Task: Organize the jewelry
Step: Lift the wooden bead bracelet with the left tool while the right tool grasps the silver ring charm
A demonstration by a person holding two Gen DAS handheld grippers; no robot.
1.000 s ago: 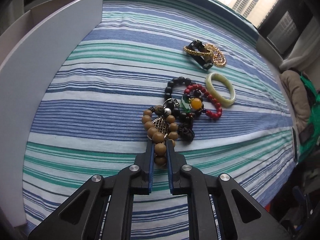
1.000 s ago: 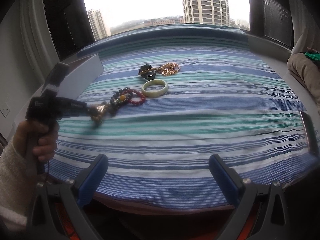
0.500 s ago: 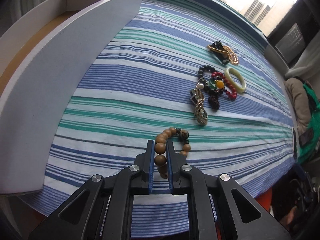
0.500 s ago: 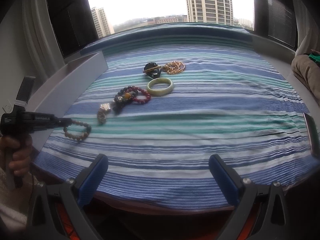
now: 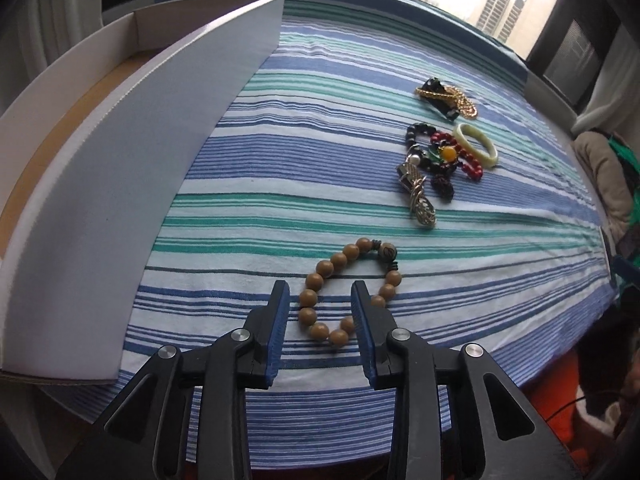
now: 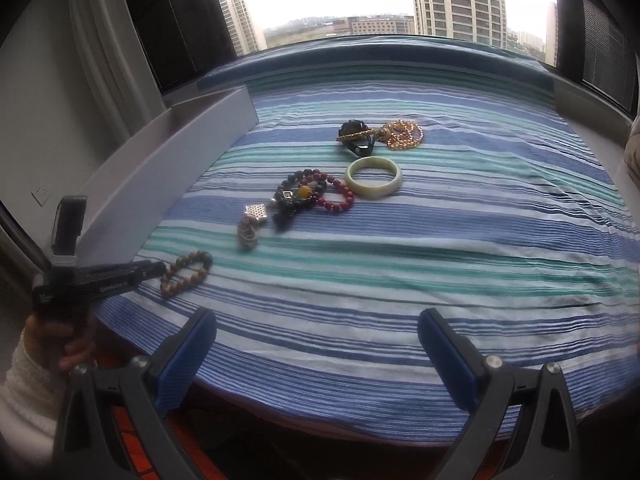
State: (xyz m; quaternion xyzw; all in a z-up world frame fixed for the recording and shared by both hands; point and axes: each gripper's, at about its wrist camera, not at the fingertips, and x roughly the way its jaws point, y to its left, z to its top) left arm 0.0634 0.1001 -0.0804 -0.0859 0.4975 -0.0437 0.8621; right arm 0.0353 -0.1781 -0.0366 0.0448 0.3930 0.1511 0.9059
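Left claw (image 5: 320, 312) spread, one wooden bracelet (image 5: 350, 290) flat on cloth (image 5: 280, 184) between tips. Right claw (image 6: 316, 344) spread, empty. One jade bangle (image 6: 374, 178), one box (image 5: 120, 160) beyond.

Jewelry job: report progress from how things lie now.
Done: the wooden bead bracelet lies apart from the pile on the striped cloth. In hand: nothing; the left claw is open around it, the right claw open. Left: the tangled pile, jade bangle, gold chain.
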